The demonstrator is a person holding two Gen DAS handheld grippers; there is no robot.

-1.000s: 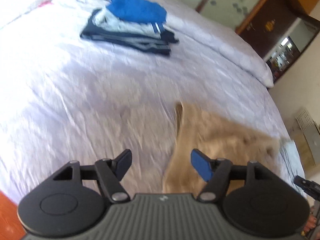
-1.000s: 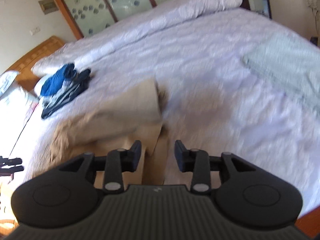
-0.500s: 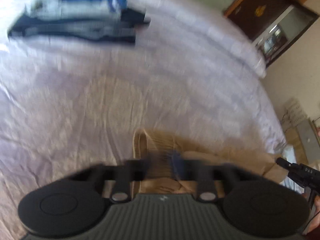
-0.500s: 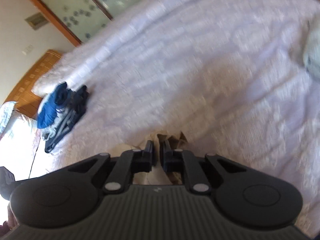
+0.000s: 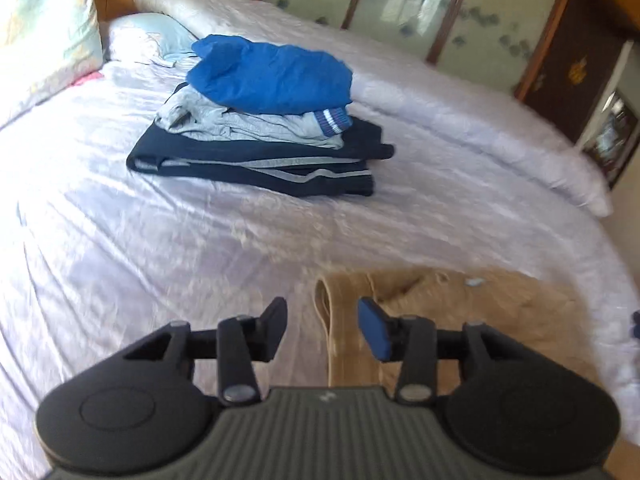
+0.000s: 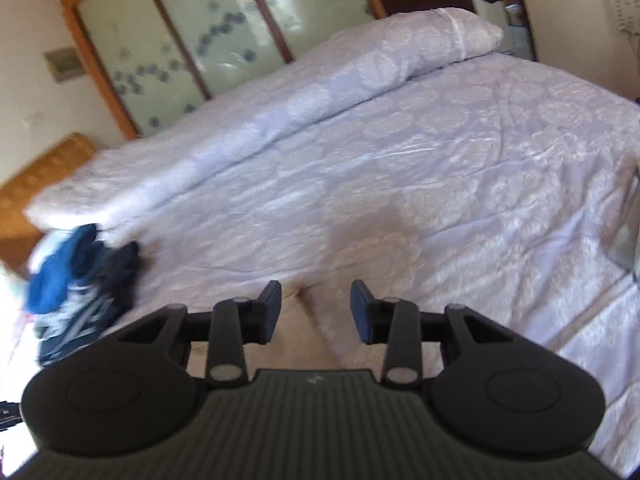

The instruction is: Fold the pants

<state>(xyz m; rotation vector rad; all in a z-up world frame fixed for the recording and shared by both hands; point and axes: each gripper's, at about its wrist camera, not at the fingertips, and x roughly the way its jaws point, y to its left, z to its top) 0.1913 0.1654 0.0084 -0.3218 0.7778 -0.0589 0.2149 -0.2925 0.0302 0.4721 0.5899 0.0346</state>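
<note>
Sunlit white bed (image 5: pixel 160 240), frosted wood-framed panels (image 6: pixel 192 32) behind.

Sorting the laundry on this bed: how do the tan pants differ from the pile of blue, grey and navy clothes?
The tan pants are one garment lying low near the grippers; the pile of blue, grey and navy clothes is several garments stacked, farther up by the pillows. The tan pants look loosely folded with a rumpled edge; the pile's navy bottom layer is folded flat. Both rest on the pale lilac bedspread.
</note>
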